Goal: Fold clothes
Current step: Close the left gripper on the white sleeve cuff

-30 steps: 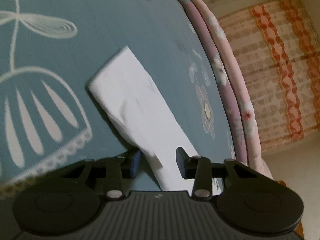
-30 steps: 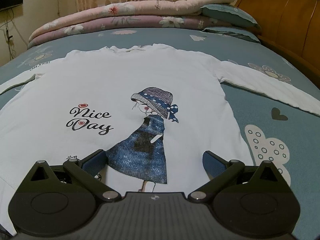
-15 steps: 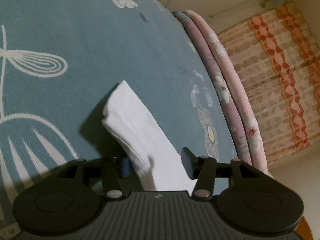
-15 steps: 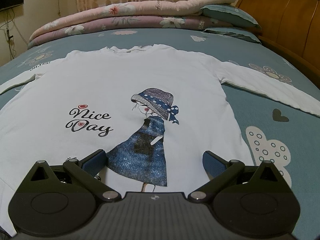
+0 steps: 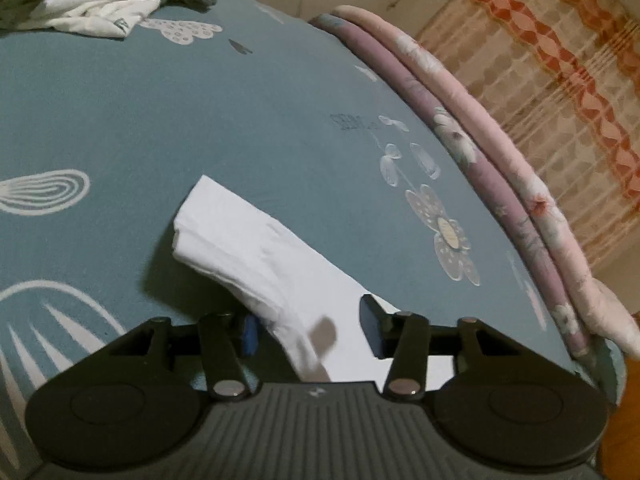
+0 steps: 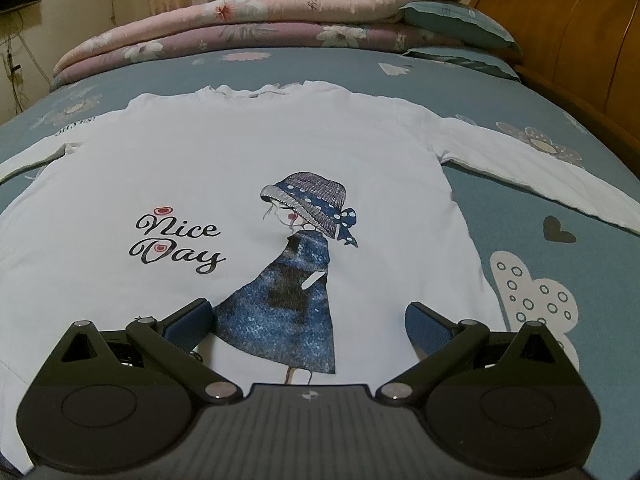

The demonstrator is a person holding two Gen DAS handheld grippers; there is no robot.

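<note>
Left wrist view shows the left gripper point(image 5: 310, 330) with its jaws closing around the white long sleeve point(image 5: 256, 256) of the shirt. The sleeve passes between the two fingers and its cuff end lies further out on the teal bed cover with white flower prints point(image 5: 200, 112); whether the pads already press the cloth I cannot tell. At the far left there is a pile of folded clothes in white and orange point(image 5: 100, 4), and along the right edge of the bed lie folded pink and purple floral quilts point(image 5: 492, 168).

Right wrist view shows the right gripper point(image 6: 308, 324) with its jaws wide apart and nothing between the pads. It hangs over the near hem of the white long-sleeved shirt with a printed girl in a blue dress and the words "Nice Day" point(image 6: 248, 152). This shirt lies flat and face up in the middle of the bed, both sleeves spread out to the sides. A brown wooden headboard point(image 6: 560, 32) stands at the far right.
</note>
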